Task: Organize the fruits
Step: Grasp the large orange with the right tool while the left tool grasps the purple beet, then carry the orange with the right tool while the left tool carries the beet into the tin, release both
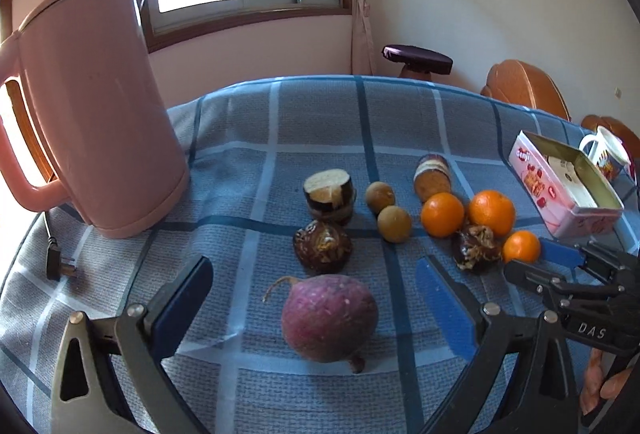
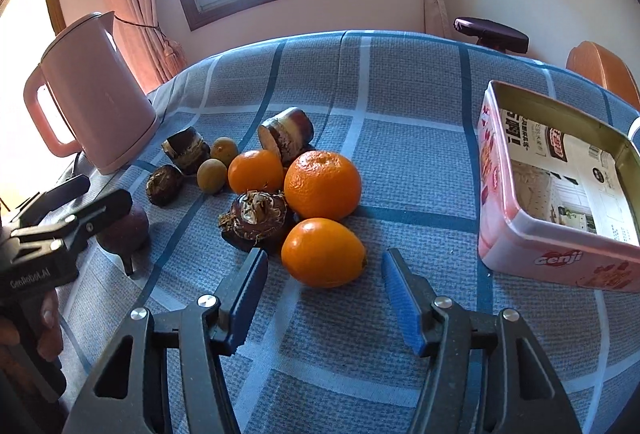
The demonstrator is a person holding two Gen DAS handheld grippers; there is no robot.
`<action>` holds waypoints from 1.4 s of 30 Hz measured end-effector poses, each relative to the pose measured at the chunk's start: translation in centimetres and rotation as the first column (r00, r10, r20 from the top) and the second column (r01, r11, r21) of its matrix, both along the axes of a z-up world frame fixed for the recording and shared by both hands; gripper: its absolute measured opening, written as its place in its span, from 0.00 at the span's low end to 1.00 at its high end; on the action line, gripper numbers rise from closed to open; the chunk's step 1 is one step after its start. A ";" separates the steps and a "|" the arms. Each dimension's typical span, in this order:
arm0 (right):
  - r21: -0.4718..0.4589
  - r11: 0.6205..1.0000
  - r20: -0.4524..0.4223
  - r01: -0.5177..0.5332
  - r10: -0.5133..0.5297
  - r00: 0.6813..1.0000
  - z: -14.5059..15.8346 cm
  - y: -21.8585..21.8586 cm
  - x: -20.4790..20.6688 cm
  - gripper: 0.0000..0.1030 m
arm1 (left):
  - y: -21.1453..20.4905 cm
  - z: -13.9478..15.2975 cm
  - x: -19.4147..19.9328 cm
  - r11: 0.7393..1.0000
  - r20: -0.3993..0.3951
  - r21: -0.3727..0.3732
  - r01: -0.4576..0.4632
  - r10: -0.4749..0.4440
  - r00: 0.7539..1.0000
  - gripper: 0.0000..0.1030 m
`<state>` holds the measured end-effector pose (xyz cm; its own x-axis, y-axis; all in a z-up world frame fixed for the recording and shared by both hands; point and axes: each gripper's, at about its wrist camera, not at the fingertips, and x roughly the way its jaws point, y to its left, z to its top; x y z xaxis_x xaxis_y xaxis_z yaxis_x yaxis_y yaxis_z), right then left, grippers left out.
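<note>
Three oranges lie together on the blue checked cloth; the nearest one (image 2: 323, 252) sits just ahead of my open, empty right gripper (image 2: 324, 262), between its blue pads. The two others (image 2: 322, 184) (image 2: 256, 171) lie behind it. My left gripper (image 1: 316, 270) is open and empty around a purple radish (image 1: 329, 316). Two small brown round fruits (image 1: 394, 224) (image 1: 380, 197), dark taro pieces (image 1: 322, 246) (image 2: 258, 220) and cut root chunks (image 1: 329, 194) (image 1: 432, 174) lie nearby. An open pink tin (image 2: 560, 246) stands to the right; it also shows in the left wrist view (image 1: 560, 190).
A pink electric kettle (image 1: 92, 106) stands at the table's left, its plug (image 1: 56, 264) on the cloth. A mug (image 1: 608, 154) stands behind the tin. A stool (image 1: 416, 60) and wooden chairs (image 1: 528, 86) stand beyond the table's far edge.
</note>
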<state>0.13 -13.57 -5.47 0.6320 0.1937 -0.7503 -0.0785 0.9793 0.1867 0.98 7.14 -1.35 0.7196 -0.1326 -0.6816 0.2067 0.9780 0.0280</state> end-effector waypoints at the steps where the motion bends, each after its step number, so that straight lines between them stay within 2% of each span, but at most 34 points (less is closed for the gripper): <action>1: -0.001 1.000 0.006 -0.001 0.001 1.000 0.1 0.0 0.0 0.59 | -0.6 -0.3 -0.1 1.000 -0.010 0.026 0.007 -0.007 1.000 1.00; 3: -0.016 1.000 0.002 -0.007 0.007 1.000 0.1 0.2 0.2 0.54 | -1.3 -0.9 -0.1 0.998 -0.038 0.062 0.018 -0.016 0.999 0.98; 5: -0.038 0.999 0.001 -0.015 0.015 1.000 0.0 0.5 0.1 0.44 | -1.5 -1.6 0.1 0.996 -0.058 0.091 0.006 -0.001 0.998 0.95; 7: -0.038 0.999 0.002 -0.011 0.011 1.000 0.1 0.4 -0.1 0.43 | -1.3 -2.3 0.4 0.994 -0.085 0.108 -0.014 0.023 0.996 0.89; 9: -0.029 1.000 0.010 -0.003 0.004 1.000 0.2 0.2 -0.4 0.43 | -1.2 -3.0 0.8 0.992 -0.121 0.122 -0.027 0.042 0.992 0.74; 12: -0.024 1.000 0.052 0.009 -0.007 0.999 0.9 -0.1 -0.9 0.43 | -0.9 -3.0 0.7 0.997 -0.127 0.078 -0.011 0.021 0.992 0.59; 14: -0.021 1.000 0.084 0.016 -0.015 0.996 1.5 -0.3 -1.3 0.43 | -1.1 -3.0 0.6 0.998 -0.123 0.071 -0.001 0.010 0.992 0.54; 16: -0.025 0.999 0.116 0.027 -0.024 0.993 2.1 -0.3 -1.6 0.43 | -1.2 -2.9 0.6 0.998 -0.119 0.068 -0.002 0.010 0.993 0.54; 20: -0.033 0.997 0.177 0.063 -0.056 0.983 3.3 -0.7 -2.2 0.43 | -0.6 -2.1 0.4 1.000 -0.083 -0.006 -0.018 0.017 0.996 0.53; 23: -0.031 0.996 0.210 0.089 -0.081 0.974 4.1 -1.2 -2.5 0.43 | -0.4 -0.6 -0.5 0.998 0.017 -0.051 -0.026 0.027 1.000 0.53; 26: -0.047 0.992 0.236 0.114 -0.100 0.967 4.7 -1.4 -2.8 0.43 | -0.6 0.6 -1.4 0.995 0.114 -0.094 -0.030 0.041 0.993 0.53; 29: -0.062 0.989 0.258 0.132 -0.112 0.960 5.2 -1.6 -3.1 0.43 | -1.2 1.1 -1.9 0.993 0.163 -0.115 -0.021 0.040 0.986 0.52; 31: -0.084 0.985 0.277 0.150 -0.121 0.953 5.5 -1.7 -3.4 0.43 | -1.7 1.2 -1.8 0.993 0.166 -0.111 -0.025 0.044 0.985 0.52; 35: -0.142 0.973 0.321 0.184 -0.131 0.938 6.0 -1.7 -3.8 0.43 | -2.5 1.2 -2.2 0.988 0.171 -0.151 -0.026 0.052 0.984 0.52; 42: -0.167 0.954 0.359 0.250 -0.177 0.916 6.7 -3.6 -4.3 0.43 | -5.7 1.7 -3.3 0.990 0.201 -0.140 0.026 0.002 0.980 0.52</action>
